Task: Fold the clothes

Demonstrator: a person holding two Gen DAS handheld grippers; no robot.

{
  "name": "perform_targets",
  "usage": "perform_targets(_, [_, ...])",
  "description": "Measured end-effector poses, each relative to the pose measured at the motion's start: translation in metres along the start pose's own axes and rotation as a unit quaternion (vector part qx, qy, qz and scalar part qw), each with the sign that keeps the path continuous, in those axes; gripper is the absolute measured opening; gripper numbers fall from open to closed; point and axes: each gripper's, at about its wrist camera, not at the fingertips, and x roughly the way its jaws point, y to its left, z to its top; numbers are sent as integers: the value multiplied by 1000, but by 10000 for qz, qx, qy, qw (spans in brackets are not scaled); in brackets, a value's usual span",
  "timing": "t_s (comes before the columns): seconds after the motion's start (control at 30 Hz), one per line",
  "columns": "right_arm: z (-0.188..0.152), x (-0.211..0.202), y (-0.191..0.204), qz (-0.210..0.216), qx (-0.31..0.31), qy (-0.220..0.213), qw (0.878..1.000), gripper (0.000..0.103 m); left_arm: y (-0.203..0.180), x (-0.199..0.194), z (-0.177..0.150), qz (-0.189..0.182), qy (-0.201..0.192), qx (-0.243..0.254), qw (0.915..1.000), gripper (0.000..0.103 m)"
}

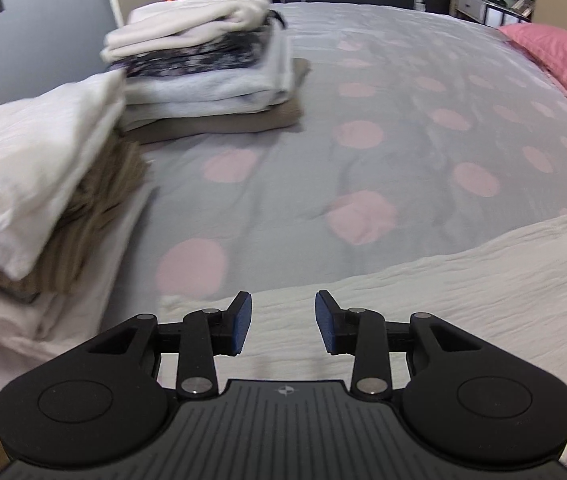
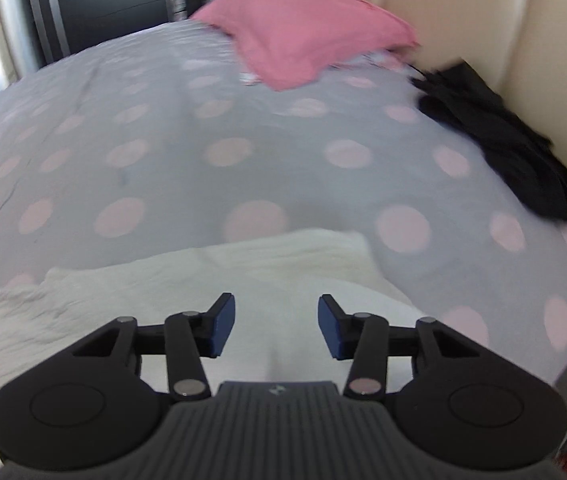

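The white garment [image 1: 463,280] lies flat on the near edge of the spotted bedspread [image 1: 363,120], judged ready for another fold or for stacking. Folded piles [image 1: 211,68] sit well apart at the left. Both the left gripper [image 1: 282,326] and right gripper [image 2: 276,326] hover over it, jaws parted, holding nothing.

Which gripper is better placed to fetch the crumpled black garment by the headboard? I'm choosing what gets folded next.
Right, probably. The crumpled black garment shows only in the right wrist view, to that side, and the right gripper is open and empty. The left gripper faces the folded stacks.
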Motion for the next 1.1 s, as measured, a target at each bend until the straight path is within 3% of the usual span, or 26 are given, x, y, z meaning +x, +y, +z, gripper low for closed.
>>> perform_targets(0.17, [-18,-14,-51,-94,737,-54,9972,48,-42,4,8,-233,29,420,9988,34])
perform_targets(0.27, [-21,-13,-68,183,1287,-10,9915,48,-62,10,10,-289,122,604,9977,35])
perform_targets(0.47, [-2,-1,-41,326,912,-50,9953,47,-87,14,11,-376,120,795,9960,35])
perform_targets(0.63, [-3,41,-30,192,582,618,9962,21,-95,19,7,-344,215,901,9951,35])
perform_targets(0.8, [-35,78,-37,403,831,1751,9802,18,-93,24,5,-292,339,839,9955,35])
perform_targets(0.93, [-38,73,-36,426,746,1651,9825,17,-94,22,5,-343,324,842,9953,35])
perform_targets(1.1, [-29,28,-55,686,1261,880,9857,25,-102,14,-4,-702,401,1195,9895,42])
